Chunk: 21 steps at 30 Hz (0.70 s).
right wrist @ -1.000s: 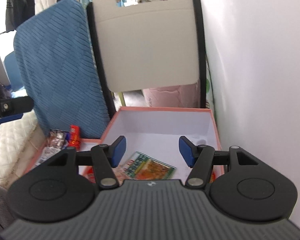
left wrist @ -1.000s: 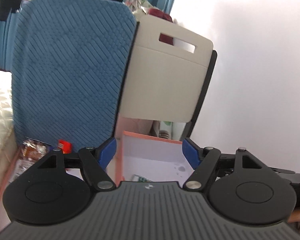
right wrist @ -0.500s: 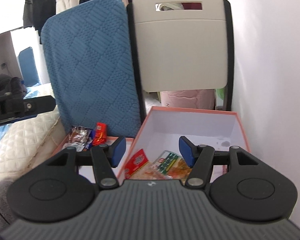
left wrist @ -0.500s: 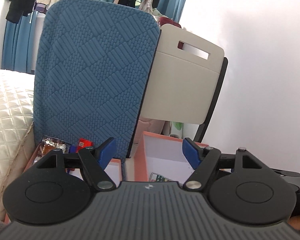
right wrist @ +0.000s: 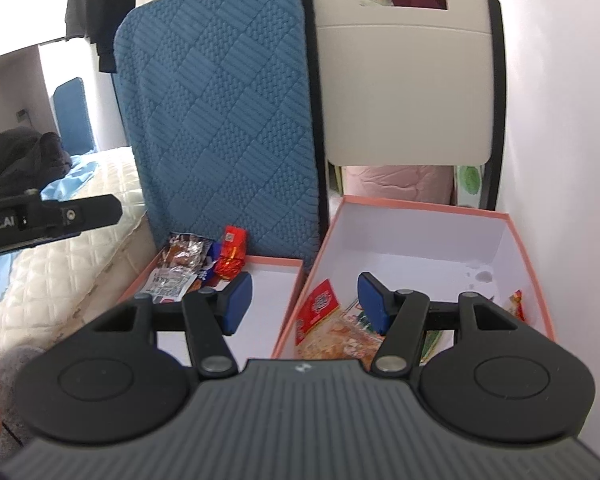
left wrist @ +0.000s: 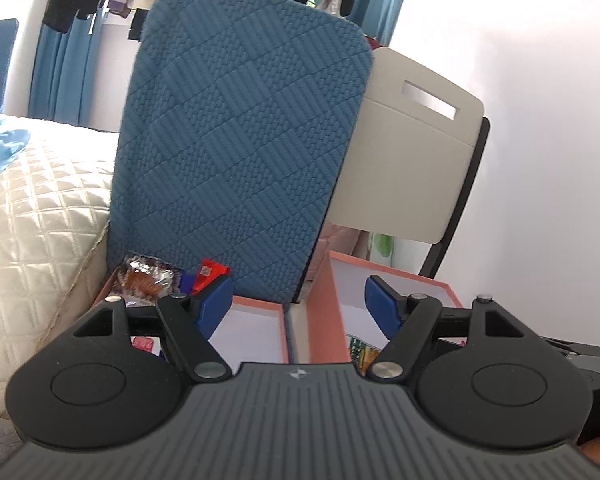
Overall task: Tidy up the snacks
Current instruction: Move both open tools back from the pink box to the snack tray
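Snacks sat in two pink-rimmed boxes on the chair seats: a heap of small packets (right wrist: 204, 260) in the shallow box (right wrist: 268, 268), just in front of the blue cushion (right wrist: 220, 120), and flat packets (right wrist: 332, 328) in the deep box (right wrist: 424, 240), just right of the cushion.

Left gripper (left wrist: 299, 308) hung above the seam between the boxes, jaws wide, nothing in them. Right gripper (right wrist: 305, 304) was also apart and empty, straddling the deep box's left wall.

My read: picking from the heap came next. Best to approach from the shallow box's open near side, come down over a top packet and pinch one only.

Room was tight: cushion right behind the heap, bed (right wrist: 60, 272) left of the cushion, wall (right wrist: 572, 120) close to the deep box. That box's tall wall could catch a finger.
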{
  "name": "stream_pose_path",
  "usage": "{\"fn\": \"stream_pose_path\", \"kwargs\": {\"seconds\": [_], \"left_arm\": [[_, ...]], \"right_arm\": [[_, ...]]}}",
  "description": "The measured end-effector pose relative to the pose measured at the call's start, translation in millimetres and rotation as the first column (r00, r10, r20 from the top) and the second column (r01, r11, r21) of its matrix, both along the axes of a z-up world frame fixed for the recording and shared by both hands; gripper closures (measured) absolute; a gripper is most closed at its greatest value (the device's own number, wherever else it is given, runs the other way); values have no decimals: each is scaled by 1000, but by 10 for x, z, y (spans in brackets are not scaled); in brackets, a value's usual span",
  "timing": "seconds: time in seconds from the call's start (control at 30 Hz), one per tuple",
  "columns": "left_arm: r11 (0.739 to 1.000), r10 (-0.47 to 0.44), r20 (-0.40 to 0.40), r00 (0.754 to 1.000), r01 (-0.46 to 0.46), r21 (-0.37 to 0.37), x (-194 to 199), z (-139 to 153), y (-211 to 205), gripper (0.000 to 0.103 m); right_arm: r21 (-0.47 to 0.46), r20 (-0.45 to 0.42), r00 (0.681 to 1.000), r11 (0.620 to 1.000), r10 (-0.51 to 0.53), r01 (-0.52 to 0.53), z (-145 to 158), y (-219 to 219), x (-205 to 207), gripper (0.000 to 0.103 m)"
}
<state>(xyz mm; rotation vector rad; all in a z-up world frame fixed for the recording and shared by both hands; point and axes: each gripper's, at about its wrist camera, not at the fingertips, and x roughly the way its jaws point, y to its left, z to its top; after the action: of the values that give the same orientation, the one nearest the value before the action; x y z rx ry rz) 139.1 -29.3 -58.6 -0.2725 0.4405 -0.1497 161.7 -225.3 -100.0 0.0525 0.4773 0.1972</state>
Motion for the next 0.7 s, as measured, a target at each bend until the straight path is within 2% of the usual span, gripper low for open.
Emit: {"fn": "stream_pose_path", "kwargs": {"seconds": [0.7], "left_arm": [[997,69,-69,995,-67,28,-126,-332,424,26]], "right_arm": [[-15,-53,997,999,49,-50,-312,634,-7,42]]}}
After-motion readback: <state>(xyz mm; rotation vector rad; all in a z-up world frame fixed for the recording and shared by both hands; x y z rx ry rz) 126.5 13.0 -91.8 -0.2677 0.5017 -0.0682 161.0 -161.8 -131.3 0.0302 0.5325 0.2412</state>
